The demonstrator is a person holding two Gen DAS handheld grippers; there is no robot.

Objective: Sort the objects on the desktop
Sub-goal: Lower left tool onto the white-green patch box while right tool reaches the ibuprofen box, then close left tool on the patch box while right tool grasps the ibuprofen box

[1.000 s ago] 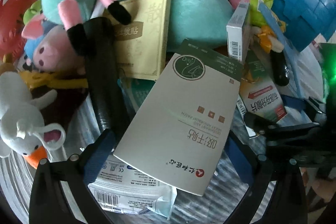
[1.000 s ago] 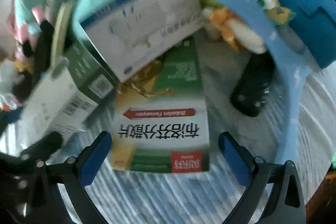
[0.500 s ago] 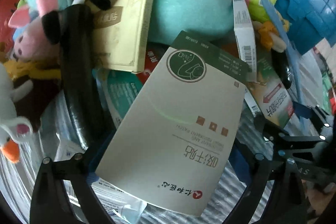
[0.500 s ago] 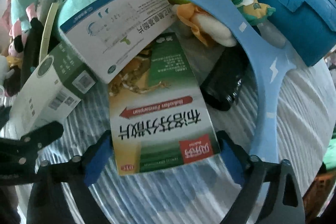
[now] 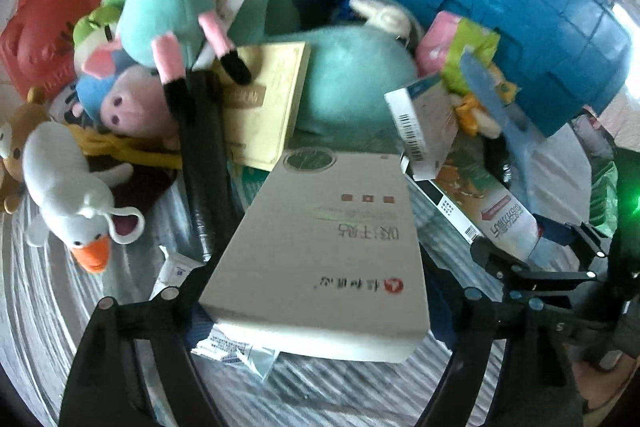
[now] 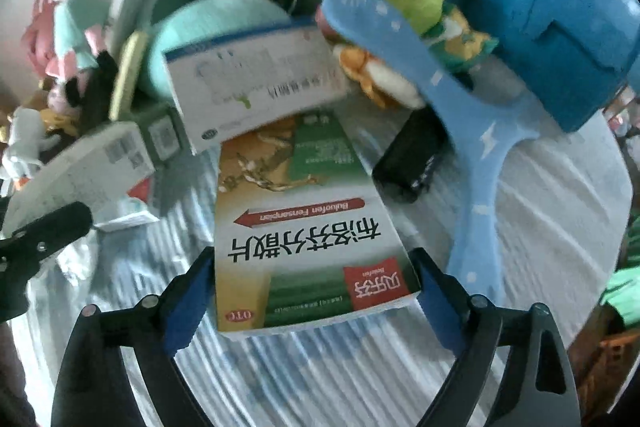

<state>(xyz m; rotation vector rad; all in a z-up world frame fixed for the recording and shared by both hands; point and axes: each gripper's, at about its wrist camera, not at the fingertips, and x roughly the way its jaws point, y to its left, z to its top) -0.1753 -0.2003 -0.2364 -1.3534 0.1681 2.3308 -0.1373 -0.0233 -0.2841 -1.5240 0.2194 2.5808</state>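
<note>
A grey-white medicine box (image 5: 328, 239) with a dark green end lies lengthwise between the fingers of my left gripper (image 5: 316, 279). Its jaws are closing, the pads press its long sides, and its near end hangs above the striped cloth (image 5: 360, 387). A green and orange medicine box (image 6: 304, 227) with a red arrow sits between the blue pads (image 6: 196, 291) of my right gripper (image 6: 314, 275). Those jaws are closing too, with the pads touching both edges. In the left wrist view the right gripper (image 5: 532, 247) shows beside the same box (image 5: 500, 223).
A big blue basket (image 5: 520, 7) stands at the back right, a red basket (image 5: 44, 27) at the back left. Plush toys, among them a white goose (image 5: 68, 195), pile up behind. A blue-white box (image 6: 248, 79), a yellow box (image 5: 264, 107) and a blue paddle (image 6: 472, 147) crowd the boxes.
Both grippers have narrowed onto their boxes. The left one has risen, with the grey-white box coming up with it. The right one slid forward around the green box.
</note>
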